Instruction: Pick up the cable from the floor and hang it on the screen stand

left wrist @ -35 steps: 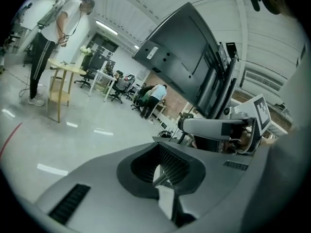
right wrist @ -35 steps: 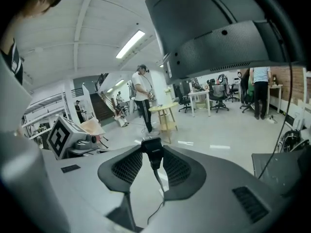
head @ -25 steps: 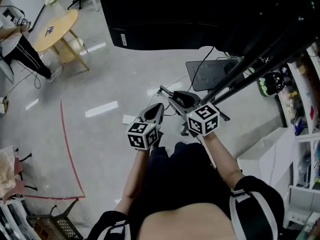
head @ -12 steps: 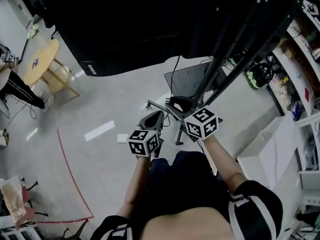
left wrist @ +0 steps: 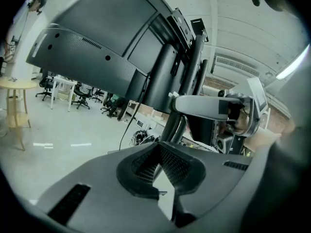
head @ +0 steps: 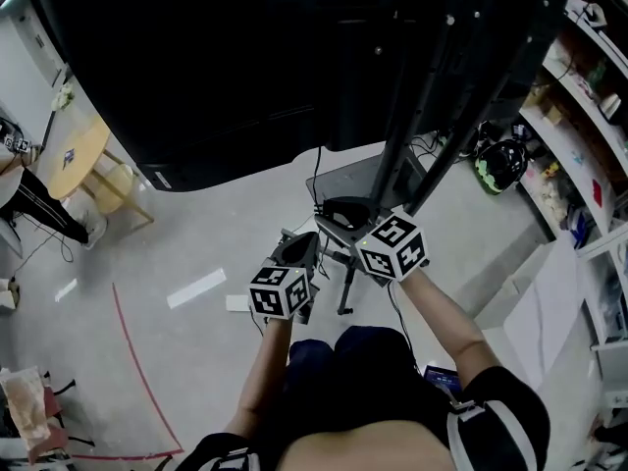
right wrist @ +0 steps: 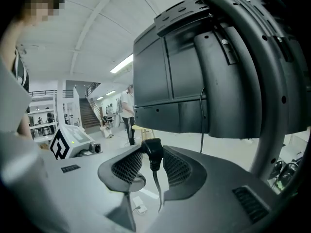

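**A:** Where's the cable point(right wrist: 156, 182)?

**B:** Its black plug end is pinched between the pads of the right tool point(right wrist: 153, 164), near the middle of the right gripper view. The cord hangs from the plug through the gap and runs out toward the lower edge. Where its far end lies is cut off.

**A:** Can you see it in the head view?

**B:** Barely. The right tool point(head: 341, 214) sits at frame centre. A thin dark line runs down by the right forearm, but I cannot tell whether that is the same cord.

**A:** And the left tool point(left wrist: 159, 150)?

**B:** Its jaws are closed, pads meeting at the tips with nothing between them. Only pale floor point(left wrist: 58, 130) shows through the slit nearer the camera. In the head view the left tool point(head: 299, 248) is just left of the right one, close but apart.

**A:** What about the screen stand point(head: 410, 135)?

**B:** Its dark posts slant down from the upper right toward a dark base plate point(head: 358, 180) on the floor point(head: 196, 234). The tools partly cover that plate. The screen point(head: 235, 57) fills the upper half as one black mass, cut off by the top edge, and where the posts join it is lost in the dark. The right gripper view shows the screen's point(right wrist: 170, 86) back more clearly, with a curved post of the screen stand point(right wrist: 272, 81) at right.

**A:** Anything else unclear?

**B:** The hands are hidden behind the marker cubes. The shelves point(head: 579, 135) at right are too small to read.
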Tool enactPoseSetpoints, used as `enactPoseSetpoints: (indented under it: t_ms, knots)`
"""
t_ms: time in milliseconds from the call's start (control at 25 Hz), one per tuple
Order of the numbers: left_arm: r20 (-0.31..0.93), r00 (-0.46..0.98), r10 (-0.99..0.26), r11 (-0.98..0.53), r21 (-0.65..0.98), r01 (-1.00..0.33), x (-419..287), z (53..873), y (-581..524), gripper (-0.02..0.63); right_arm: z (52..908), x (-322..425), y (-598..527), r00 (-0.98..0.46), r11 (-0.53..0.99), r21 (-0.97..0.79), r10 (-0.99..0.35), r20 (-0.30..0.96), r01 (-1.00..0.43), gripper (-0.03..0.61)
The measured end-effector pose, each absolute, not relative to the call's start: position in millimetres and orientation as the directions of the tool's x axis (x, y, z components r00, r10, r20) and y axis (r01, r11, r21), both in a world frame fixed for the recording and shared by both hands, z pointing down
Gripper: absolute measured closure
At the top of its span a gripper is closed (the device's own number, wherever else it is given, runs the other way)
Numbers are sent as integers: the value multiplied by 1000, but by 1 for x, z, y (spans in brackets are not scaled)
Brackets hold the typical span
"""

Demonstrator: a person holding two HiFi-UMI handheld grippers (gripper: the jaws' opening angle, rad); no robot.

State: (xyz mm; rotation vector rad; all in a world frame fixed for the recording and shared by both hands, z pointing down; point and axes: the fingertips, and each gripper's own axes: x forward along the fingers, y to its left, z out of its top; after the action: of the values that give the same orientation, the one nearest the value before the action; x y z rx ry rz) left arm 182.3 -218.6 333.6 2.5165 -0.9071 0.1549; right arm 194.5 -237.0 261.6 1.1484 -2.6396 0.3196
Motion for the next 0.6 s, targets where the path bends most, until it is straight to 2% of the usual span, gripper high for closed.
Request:
enactPoseSetpoints:
  t_ms: [320, 600]
  knots:
    - [208, 776, -595, -690, 362, -626, 220, 303, -222, 607, 219, 208, -238, -713, 742, -29, -633, 302, -670, 428]
    - [165, 790, -591, -734, 295, -611, 229, 252, -232, 607, 161, 217, -250, -742, 771, 34, -623, 246, -636, 428]
